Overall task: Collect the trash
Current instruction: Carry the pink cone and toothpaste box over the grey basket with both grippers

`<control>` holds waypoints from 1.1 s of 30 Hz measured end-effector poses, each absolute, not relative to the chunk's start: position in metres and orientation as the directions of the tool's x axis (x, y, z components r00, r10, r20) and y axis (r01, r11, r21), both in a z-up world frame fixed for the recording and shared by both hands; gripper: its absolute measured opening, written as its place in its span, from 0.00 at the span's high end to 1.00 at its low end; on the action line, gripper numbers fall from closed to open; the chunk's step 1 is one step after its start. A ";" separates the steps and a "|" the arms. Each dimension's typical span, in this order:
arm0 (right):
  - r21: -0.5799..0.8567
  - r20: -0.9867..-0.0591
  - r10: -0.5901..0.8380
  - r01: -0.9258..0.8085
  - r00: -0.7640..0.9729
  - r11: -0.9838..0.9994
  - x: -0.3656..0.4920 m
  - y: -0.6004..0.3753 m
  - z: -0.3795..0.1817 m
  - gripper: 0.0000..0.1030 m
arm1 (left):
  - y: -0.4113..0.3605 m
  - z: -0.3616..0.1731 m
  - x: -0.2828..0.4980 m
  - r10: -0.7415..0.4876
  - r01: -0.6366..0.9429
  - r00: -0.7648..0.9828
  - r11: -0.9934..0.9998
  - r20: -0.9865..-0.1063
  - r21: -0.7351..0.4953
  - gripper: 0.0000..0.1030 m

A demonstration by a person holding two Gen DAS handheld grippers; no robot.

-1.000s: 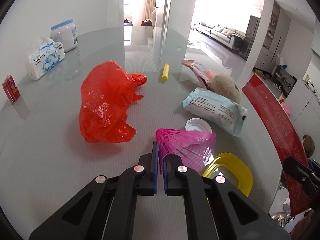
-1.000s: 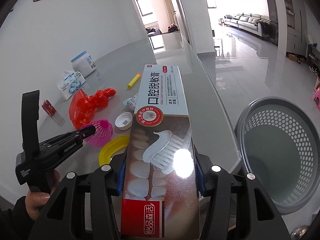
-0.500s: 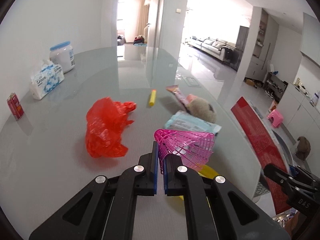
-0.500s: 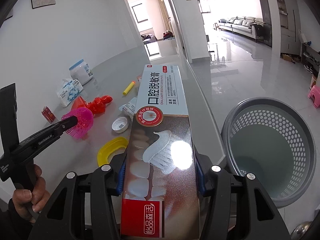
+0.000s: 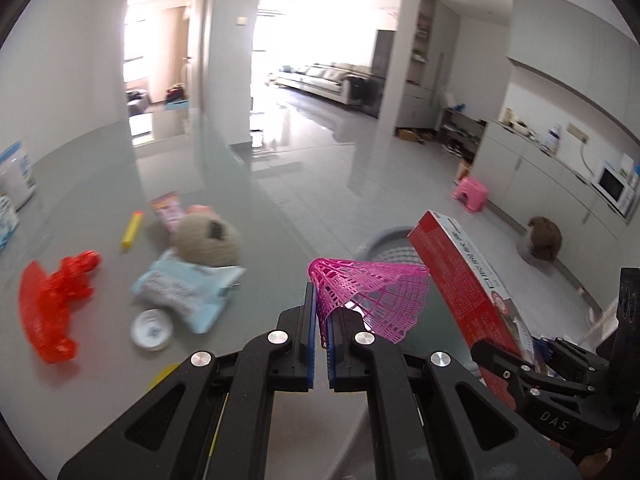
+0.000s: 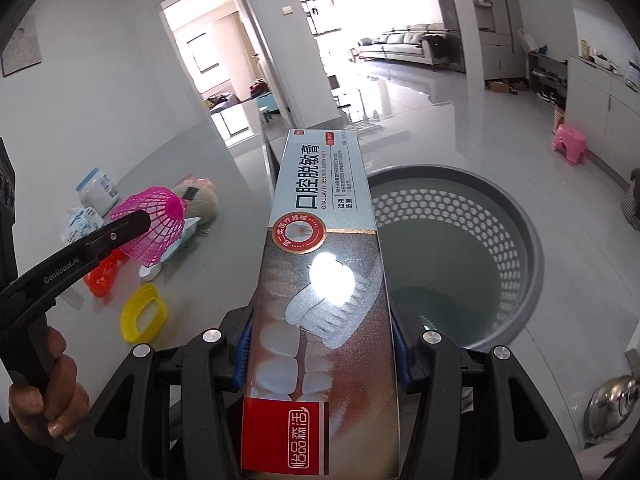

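Note:
My left gripper (image 5: 320, 312) is shut on the rim of a pink plastic mesh cup (image 5: 372, 296) and holds it in the air above the table's right edge; it also shows in the right wrist view (image 6: 154, 226). My right gripper (image 6: 322, 360) is shut on a long toothpaste box (image 6: 324, 280), which points forward beside the grey perforated basket (image 6: 516, 248) on the floor. The box (image 5: 464, 280) shows at the right of the left wrist view, with the basket rim (image 5: 380, 240) behind the mesh cup.
On the grey table (image 5: 100, 360) lie a red plastic bag (image 5: 52, 300), a white lid (image 5: 151, 328), a wet-wipes pack (image 5: 188, 288), a beige plush (image 5: 208, 240), a yellow tube (image 5: 132, 230) and a yellow ring (image 6: 144, 312). A pink stool (image 6: 568, 142) stands on the floor.
My left gripper lifted the pink mesh cup off the table and swung it right, toward the basket. My right gripper moved the toothpaste box closer to the basket.

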State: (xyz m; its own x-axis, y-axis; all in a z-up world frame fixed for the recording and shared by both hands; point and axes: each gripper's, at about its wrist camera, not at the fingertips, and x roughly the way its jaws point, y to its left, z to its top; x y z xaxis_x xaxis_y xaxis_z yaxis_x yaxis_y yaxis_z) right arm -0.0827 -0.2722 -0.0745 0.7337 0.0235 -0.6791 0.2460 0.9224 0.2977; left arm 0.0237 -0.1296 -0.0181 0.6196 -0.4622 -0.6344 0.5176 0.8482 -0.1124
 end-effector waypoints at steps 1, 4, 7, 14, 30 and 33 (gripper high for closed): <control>0.296 -0.684 0.008 0.268 0.729 0.917 -0.087 -0.279 -0.077 0.51 | -0.141 -0.021 0.023 -0.475 0.537 0.606 0.836 -0.639 -0.112 0.95; 0.285 -0.703 -0.038 0.331 0.710 0.900 -0.097 -0.302 -0.088 0.51 | -0.176 -0.033 0.025 -0.503 0.590 0.555 0.800 -0.662 -0.114 0.95; 0.291 -0.721 -0.054 0.373 0.691 0.881 -0.101 -0.321 -0.100 0.51 | -0.206 -0.047 0.029 -0.508 0.623 0.517 0.775 -0.689 -0.104 0.95; 0.283 -0.758 -0.049 0.395 0.651 0.874 -0.090 -0.339 -0.119 0.51 | -0.243 -0.078 0.039 -0.463 0.645 0.481 0.762 -0.745 -0.057 0.95; 0.290 -0.789 -0.023 0.406 0.613 0.867 -0.066 -0.351 -0.128 0.51 | -0.269 -0.103 0.054 -0.398 0.647 0.438 0.762 -0.806 -0.025 0.95; 0.294 -0.788 -0.019 0.403 0.615 0.867 -0.066 -0.352 -0.129 0.50 | -0.267 -0.103 0.055 -0.392 0.645 0.436 0.764 -0.810 -0.023 0.93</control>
